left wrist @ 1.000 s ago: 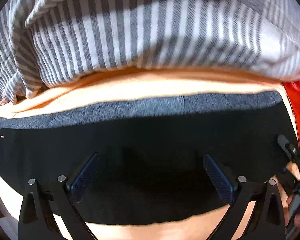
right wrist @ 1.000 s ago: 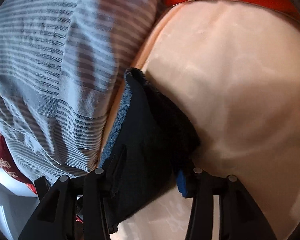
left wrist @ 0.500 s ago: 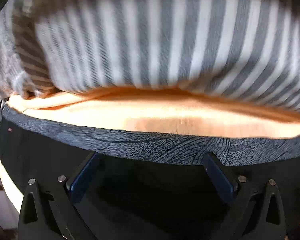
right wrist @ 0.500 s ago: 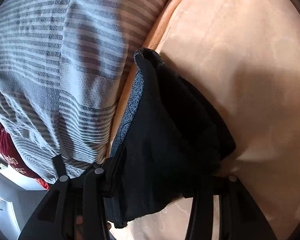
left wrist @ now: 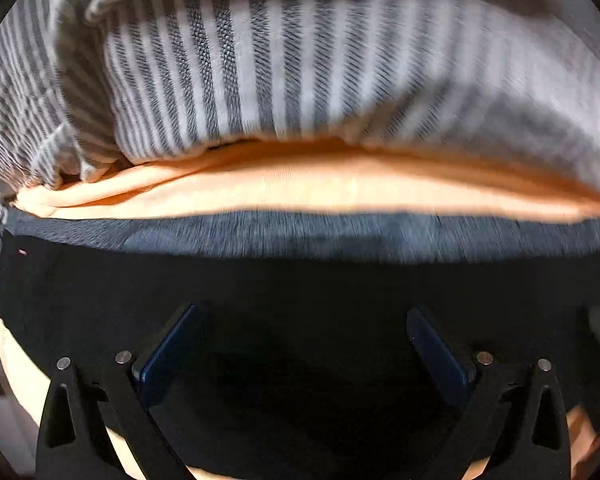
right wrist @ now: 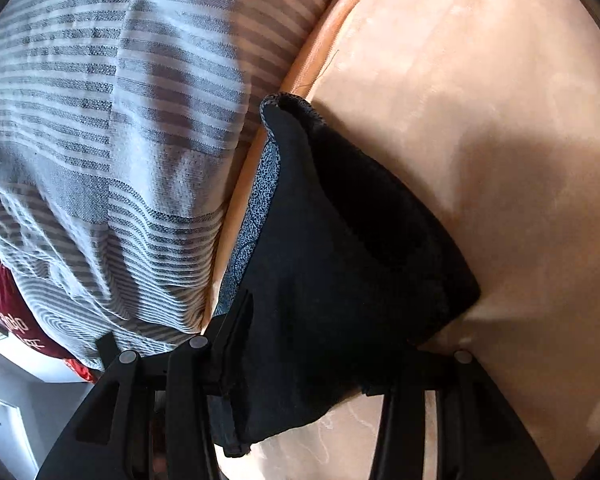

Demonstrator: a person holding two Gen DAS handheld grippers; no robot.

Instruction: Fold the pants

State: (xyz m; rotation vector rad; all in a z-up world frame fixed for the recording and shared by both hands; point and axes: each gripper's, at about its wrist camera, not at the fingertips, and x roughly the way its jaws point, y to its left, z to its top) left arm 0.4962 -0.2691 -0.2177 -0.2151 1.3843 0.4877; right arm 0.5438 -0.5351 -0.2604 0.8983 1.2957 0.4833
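Dark pants [right wrist: 324, 264] are being laid flat on a peach cushion [right wrist: 500, 160], near a striped blanket [left wrist: 300, 72]. The right gripper [right wrist: 304, 360] is closing on a bunched edge; the left gripper [left wrist: 300, 344] is being held spread above the cloth. Layers should be kept aligned.

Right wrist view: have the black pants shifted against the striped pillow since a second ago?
Yes. The black pants fill more of the view; their raised corner sits further right of the striped pillow.
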